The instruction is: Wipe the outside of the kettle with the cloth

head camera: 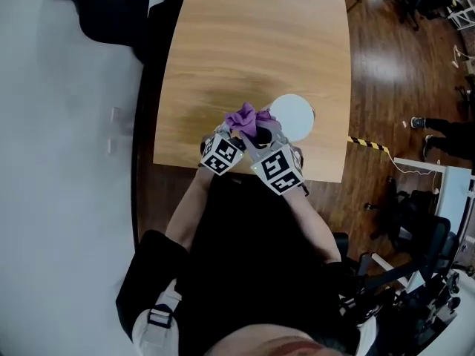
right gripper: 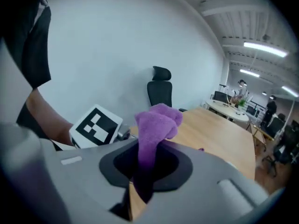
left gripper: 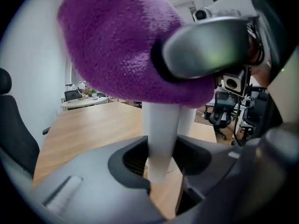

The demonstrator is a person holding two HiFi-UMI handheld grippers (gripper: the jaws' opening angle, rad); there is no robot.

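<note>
Standing at the table [head camera: 252,35] edge, a person holds both tools close together. The right tool [right gripper: 147,171] is clamped on a purple cloth [right gripper: 156,122], which bunches up above its jaws. The left tool [left gripper: 161,167] is closed to a narrow gap on a white upright handle [left gripper: 161,134] — the kettle's, by my judgement. The kettle [head camera: 293,116], white and round-topped, stands just beyond the right tool. The step in hand looks like steadying the kettle so the cloth can start on it. Next, the cloth needs pressing against the kettle's wall and drawing round it. Only the left tool's view shows the cloth hanging right above its jaws — only the head view shows the kettle's top whole.
</note>
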